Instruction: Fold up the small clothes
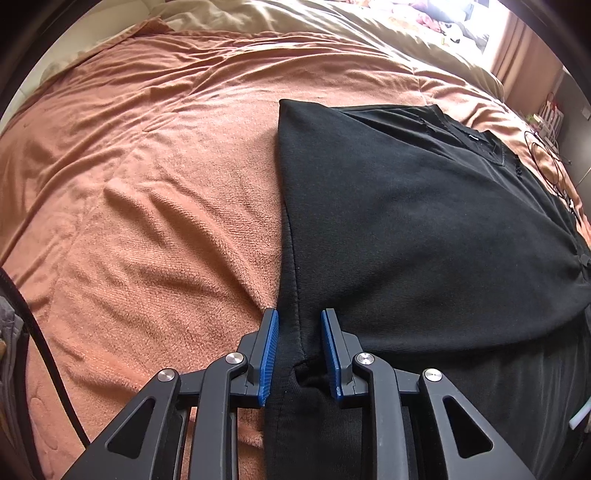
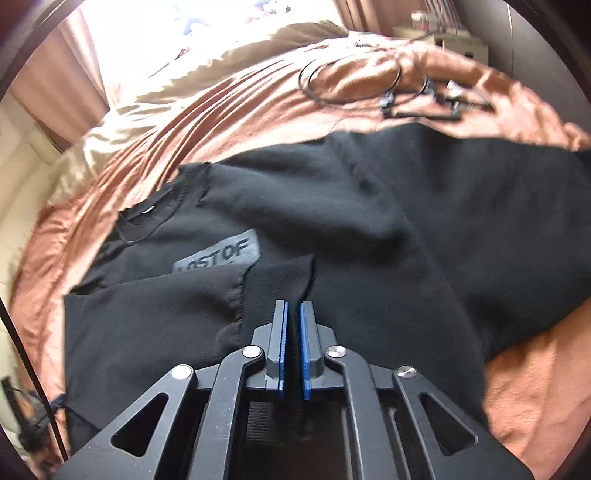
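Black cotton T-shirt point(image 1: 424, 221) being spread on orange fleece blanket point(image 1: 147, 184), hem straddled by parted left gripper point(image 1: 298, 325), sleeve being pinched by clenched right gripper point(image 2: 293, 314), grey chest patch point(image 2: 218, 255) being exposed.

- Orange blanket point(image 1: 155, 206) on the bed: broad open cloth to the left of my left tool point(image 1: 299, 328), only creases.
- Black garment point(image 1: 424, 221): fills the right side.
- Cable loop point(image 2: 351, 79): lies beyond the garment, ahead of my right tool point(image 2: 293, 314).
- Beige duvet point(image 1: 295, 18): heaped along the far edge.
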### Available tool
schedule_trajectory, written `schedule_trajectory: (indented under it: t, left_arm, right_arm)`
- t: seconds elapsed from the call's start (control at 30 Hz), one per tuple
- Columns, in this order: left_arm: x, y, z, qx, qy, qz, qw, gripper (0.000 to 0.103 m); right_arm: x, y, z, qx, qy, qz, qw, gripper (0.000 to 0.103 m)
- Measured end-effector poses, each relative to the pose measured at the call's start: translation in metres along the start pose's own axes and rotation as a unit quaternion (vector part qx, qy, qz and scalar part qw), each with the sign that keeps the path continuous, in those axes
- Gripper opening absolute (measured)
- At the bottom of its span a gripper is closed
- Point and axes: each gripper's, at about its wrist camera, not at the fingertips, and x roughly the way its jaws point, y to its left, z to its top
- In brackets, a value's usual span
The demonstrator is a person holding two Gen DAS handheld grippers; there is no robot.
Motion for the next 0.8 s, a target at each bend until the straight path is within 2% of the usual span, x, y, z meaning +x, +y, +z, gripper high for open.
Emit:
schedule_trajectory:
  t: [0.03, 0.07, 0.13, 0.2, 0.33, 0.43, 0.47, 0.63, 0.77, 0.8]
  left_arm:
    - [-0.002, 0.001, 0.0, 0.001, -0.002, 0.0, 1.0, 0.026]
    - [-0.005, 0.0, 0.0, 0.004, -0.005, 0.002, 1.0, 0.026]
    - [-0.013, -0.002, 0.0, 0.012, -0.014, 0.0, 0.9998, 0.026]
    - [-0.021, -0.005, 0.0, 0.016, -0.027, -0.01, 0.9995, 0.026]
    - [-0.029, -0.018, 0.003, 0.034, -0.041, -0.02, 0.9984, 0.026]
    - [-0.028, -0.028, 0.004, 0.046, -0.039, -0.034, 0.9976, 0.026]
    - [-0.026, -0.031, 0.005, 0.048, -0.037, -0.039, 0.9974, 0.026]
    - [-0.014, -0.037, 0.004, 0.051, -0.026, -0.039, 0.9976, 0.026]
    - [0.002, -0.028, 0.002, 0.033, -0.001, -0.015, 0.9993, 0.026]
    - [0.003, -0.026, 0.001, 0.026, 0.001, -0.019, 0.9995, 0.026]
  right_arm:
    - [-0.006, 0.001, 0.001, -0.004, -0.003, 0.011, 1.0, 0.013]
    - [-0.012, 0.002, 0.0, -0.007, -0.006, 0.02, 1.0, 0.031]
    - [-0.025, 0.006, -0.003, -0.02, -0.019, 0.026, 0.999, 0.049]
    - [-0.035, 0.013, -0.01, -0.041, -0.025, 0.036, 0.998, 0.049]
    - [-0.034, 0.021, -0.029, -0.072, 0.008, 0.058, 0.996, 0.047]
    - [-0.026, 0.026, -0.045, -0.091, 0.039, 0.068, 0.993, 0.027]
    - [-0.023, 0.027, -0.048, -0.097, 0.046, 0.069, 0.992, 0.024]
    - [-0.001, 0.028, -0.06, -0.126, 0.067, 0.03, 0.989, 0.019]
    - [-0.005, 0.035, -0.061, -0.139, 0.064, 0.006, 0.988, 0.017]
    - [-0.008, 0.039, -0.061, -0.139, 0.066, -0.006, 0.988, 0.017]
